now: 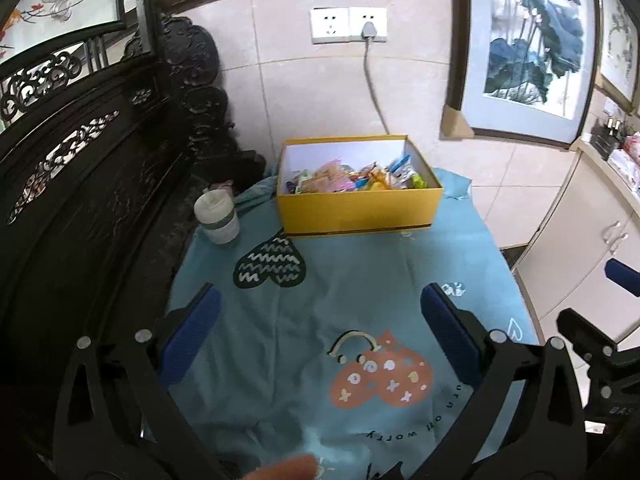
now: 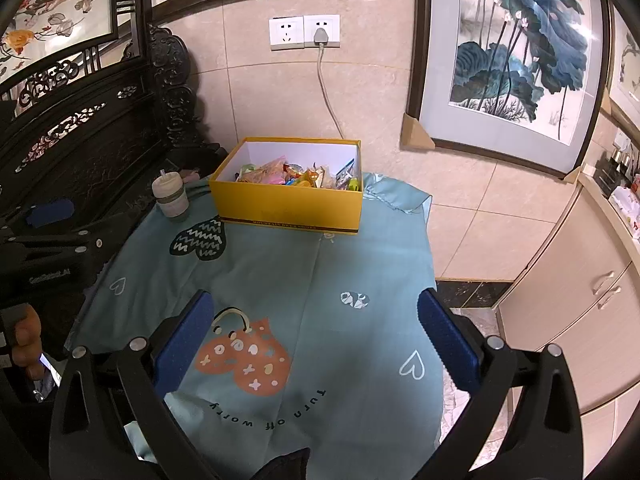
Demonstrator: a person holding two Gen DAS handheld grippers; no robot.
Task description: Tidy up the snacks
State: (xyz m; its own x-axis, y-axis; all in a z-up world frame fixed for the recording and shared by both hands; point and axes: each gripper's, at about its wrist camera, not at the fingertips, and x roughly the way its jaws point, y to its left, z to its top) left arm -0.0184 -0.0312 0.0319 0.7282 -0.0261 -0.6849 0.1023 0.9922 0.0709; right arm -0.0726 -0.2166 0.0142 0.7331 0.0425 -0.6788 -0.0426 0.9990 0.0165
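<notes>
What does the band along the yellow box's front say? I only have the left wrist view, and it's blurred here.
Observer: In the right wrist view the yellow box has small lettering on that band; it looks like "Mountain Deer Shoes".
Operator: Is the right gripper open? I see just one pad.
Observer: Yes. The right gripper is wide open over the tablecloth, with nothing between its pads.

the left gripper (image 1: 320, 320) is held with its two blue-padded fingers (image 1: 192, 330) spread wide, nothing between them. the right gripper (image 2: 316, 328) is likewise spread wide and empty, its blue pads (image 2: 448, 340) far apart. in the right wrist view, a hand (image 2: 26, 340) grips the left gripper's handle.
</notes>
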